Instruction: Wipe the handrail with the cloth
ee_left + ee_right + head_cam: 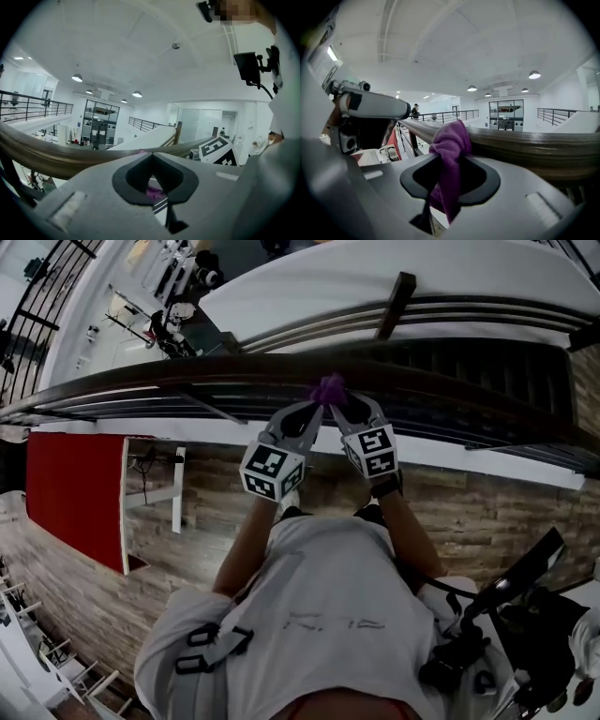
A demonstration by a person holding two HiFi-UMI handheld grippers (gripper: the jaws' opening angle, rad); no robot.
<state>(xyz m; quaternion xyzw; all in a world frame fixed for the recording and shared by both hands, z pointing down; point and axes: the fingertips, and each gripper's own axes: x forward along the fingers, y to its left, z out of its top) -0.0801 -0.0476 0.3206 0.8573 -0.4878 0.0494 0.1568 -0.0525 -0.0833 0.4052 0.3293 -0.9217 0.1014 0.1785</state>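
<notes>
On top of the rail [187, 379], dead ahead of your chest, sits the cloth [329, 388], a small purple wad pressed to the wood where your 2 tools meet. The right gripper [347, 414] is clamped on it: in its own view the jaws are closed on a thick fold that runs up out of them and humps over the near edge of the rail. The left gripper [307, 416] is closed too, with only a scrap of purple pinched low in its jaws. Judge the right as doing most of the holding and the left as a steadier. The relation that matters is this: the rail's long axis runs left to right across you, bowing slightly, while both tools point across it, tips meeting at the cloth from the near side. The cloth lies just beyond and above the tips, between them and the rail's crown, and as far as these views show it is not wrapped round the rail. Any wipe therefore has to travel sideways along the rail, not forward. Both tools are equally near the cloth, and bare rail runs on to either side of it. Press down as you slide, since the thin hold on the left looks the likelier of the 2 to slip.
</notes>
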